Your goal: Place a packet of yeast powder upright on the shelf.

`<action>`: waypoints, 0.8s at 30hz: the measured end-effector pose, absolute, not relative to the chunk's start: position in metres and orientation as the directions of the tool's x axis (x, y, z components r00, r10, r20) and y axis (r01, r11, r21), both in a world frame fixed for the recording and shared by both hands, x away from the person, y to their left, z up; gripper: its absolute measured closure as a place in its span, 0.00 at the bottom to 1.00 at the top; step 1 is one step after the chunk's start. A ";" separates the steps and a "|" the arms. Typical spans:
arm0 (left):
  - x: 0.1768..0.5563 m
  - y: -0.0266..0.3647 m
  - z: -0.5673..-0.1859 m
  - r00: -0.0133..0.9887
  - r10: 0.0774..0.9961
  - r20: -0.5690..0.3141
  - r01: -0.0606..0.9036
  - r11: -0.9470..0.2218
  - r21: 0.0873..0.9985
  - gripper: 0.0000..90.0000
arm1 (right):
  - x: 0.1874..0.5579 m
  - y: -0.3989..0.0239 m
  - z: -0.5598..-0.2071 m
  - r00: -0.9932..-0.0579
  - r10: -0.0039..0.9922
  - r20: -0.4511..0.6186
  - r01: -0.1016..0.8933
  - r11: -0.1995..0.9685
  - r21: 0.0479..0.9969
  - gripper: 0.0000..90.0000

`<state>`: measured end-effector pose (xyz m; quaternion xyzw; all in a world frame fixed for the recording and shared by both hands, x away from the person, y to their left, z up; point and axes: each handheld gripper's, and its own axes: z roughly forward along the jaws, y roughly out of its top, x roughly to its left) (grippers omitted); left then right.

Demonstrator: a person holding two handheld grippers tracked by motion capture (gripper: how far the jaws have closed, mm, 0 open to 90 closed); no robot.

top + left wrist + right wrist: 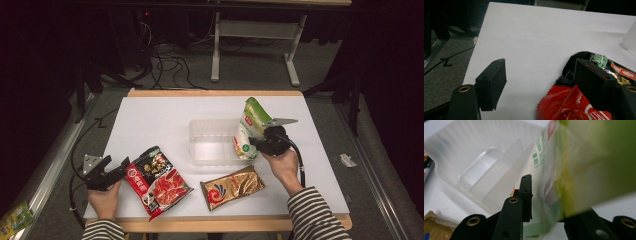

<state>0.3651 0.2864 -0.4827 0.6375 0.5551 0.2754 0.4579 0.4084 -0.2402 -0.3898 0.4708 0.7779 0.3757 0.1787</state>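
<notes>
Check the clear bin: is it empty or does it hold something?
Nearly empty: the clear bin shows a bare floor; the green-and-white packet stands on end at its right side.

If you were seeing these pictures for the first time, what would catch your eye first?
First, the green and white pouch standing upright at the right end of the clear plastic tray in the middle of the white table, between the jaws of the right gripper. Next, the red and black packet lying flat near the front left, with the left gripper open at its edge. A gold packet lies in front of the tray.
</notes>
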 end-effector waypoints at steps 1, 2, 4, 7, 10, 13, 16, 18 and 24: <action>0.365 0.286 -0.483 0.231 0.960 -0.156 0.456 0.034 0.889 0.29 | 0.407 -0.242 -0.387 -0.484 0.871 0.083 0.595 0.258 0.762 0.84; 0.365 0.286 -0.483 0.231 0.960 -0.156 0.456 0.034 0.889 0.29 | 0.406 -0.244 -0.384 -0.483 0.872 0.082 0.588 0.254 0.768 0.86; 0.365 0.286 -0.482 0.234 0.960 -0.153 0.459 0.030 0.888 0.29 | 0.405 -0.246 -0.381 -0.481 0.873 0.078 0.584 0.252 0.771 0.93; 0.365 0.286 -0.482 0.234 0.960 -0.153 0.459 0.029 0.888 0.29 | 0.404 -0.247 -0.381 -0.483 0.873 0.071 0.587 0.262 0.766 1.00; 0.365 0.286 -0.483 0.233 0.961 -0.152 0.460 0.029 0.887 0.29 | 0.403 -0.246 -0.388 -0.485 0.872 0.074 0.587 0.261 0.766 1.00; 0.365 0.286 -0.483 0.233 0.961 -0.151 0.461 0.028 0.887 0.29 | 0.402 -0.246 -0.392 -0.488 0.870 0.072 0.590 0.268 0.762 1.00; 0.365 0.286 -0.483 0.233 0.961 -0.151 0.461 0.028 0.887 0.29 | 0.399 -0.247 -0.399 -0.488 0.868 0.084 0.601 0.265 0.754 1.00; 0.365 0.286 -0.483 0.233 0.961 -0.151 0.461 0.028 0.887 0.29 | 0.399 -0.248 -0.401 -0.485 0.869 0.093 0.605 0.257 0.754 1.00; 0.366 0.286 -0.483 0.233 0.960 -0.153 0.459 0.030 0.888 0.29 | 0.395 -0.252 -0.396 -0.486 0.866 0.116 0.581 0.222 0.783 0.94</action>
